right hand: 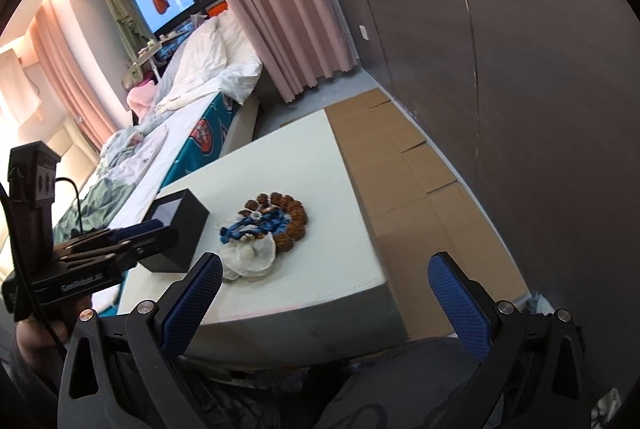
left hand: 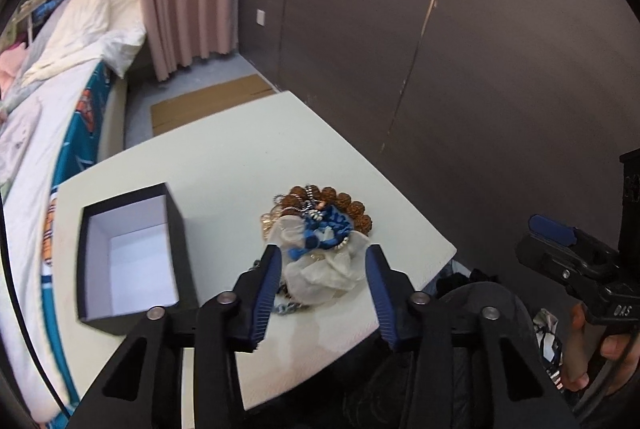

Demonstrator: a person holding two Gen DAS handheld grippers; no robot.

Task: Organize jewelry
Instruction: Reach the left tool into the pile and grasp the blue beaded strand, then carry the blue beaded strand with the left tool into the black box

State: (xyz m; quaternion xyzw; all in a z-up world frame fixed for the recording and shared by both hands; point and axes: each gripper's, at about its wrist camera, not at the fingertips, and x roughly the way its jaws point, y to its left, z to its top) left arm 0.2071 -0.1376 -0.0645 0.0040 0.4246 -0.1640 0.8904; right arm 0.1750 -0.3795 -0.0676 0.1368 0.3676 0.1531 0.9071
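While my left gripper [left hand: 320,269] sits over the near edge of the jewelry pile [left hand: 320,229], its jaws are part-way in, straddling the white gauze pouch [left hand: 320,269]; I can't see the pads pressing on it, so nothing is held yet. My right gripper [right hand: 324,293] is spread wide and empty, off the table's [right hand: 312,157] near corner.

The pile is mid-table: brown bead bracelet [left hand: 344,207] at the back, blue fabric band [left hand: 328,229] and a silver chain tangled on top, pouch in front, another chain link poking out by my left pad.

Doing this step well, as I judge it: take one piece only, pinch the pouch by its bulk, lift slowly and check nothing is snagged. If the chain drags along, use the right gripper to pin the rest.

Black box [left hand: 132,257]: open, lid off, white lining, nothing inside. It stands just left of the pile, not touching it.
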